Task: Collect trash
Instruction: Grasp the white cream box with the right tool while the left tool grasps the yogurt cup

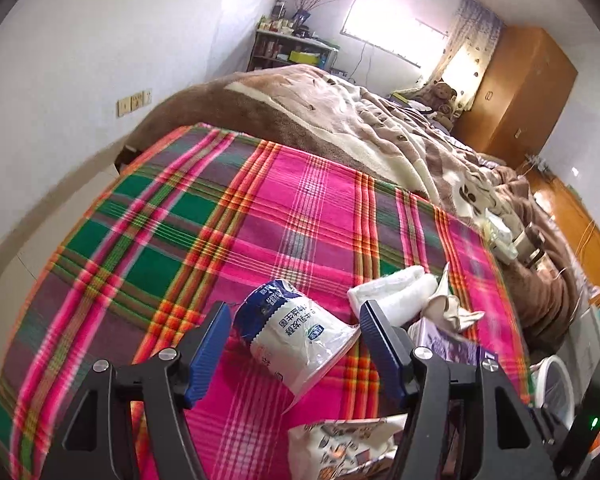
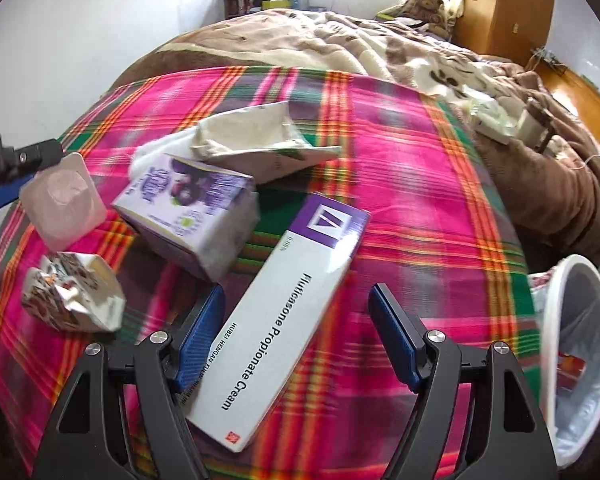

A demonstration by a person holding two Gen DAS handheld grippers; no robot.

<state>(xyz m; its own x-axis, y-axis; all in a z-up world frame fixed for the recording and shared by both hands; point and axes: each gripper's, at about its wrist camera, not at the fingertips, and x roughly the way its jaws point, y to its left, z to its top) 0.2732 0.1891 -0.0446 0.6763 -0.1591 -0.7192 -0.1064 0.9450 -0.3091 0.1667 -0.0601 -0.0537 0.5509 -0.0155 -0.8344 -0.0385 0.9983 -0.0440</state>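
In the left wrist view, a crumpled printed wrapper (image 1: 348, 446) below the fingers is cut off by the bottom edge. The purple carton (image 1: 452, 344) hides behind the right finger (image 1: 384, 350). In the right wrist view, the white bin (image 2: 580, 356) beyond the right finger (image 2: 396, 340) is clipped by the frame.

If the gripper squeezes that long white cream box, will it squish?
Probably a little. The cream box looks like thin cardboard, so its flat sides may dent between the open right gripper. It seems light for its size. Lying flat on the plaid blanket, it should slide, not roll.
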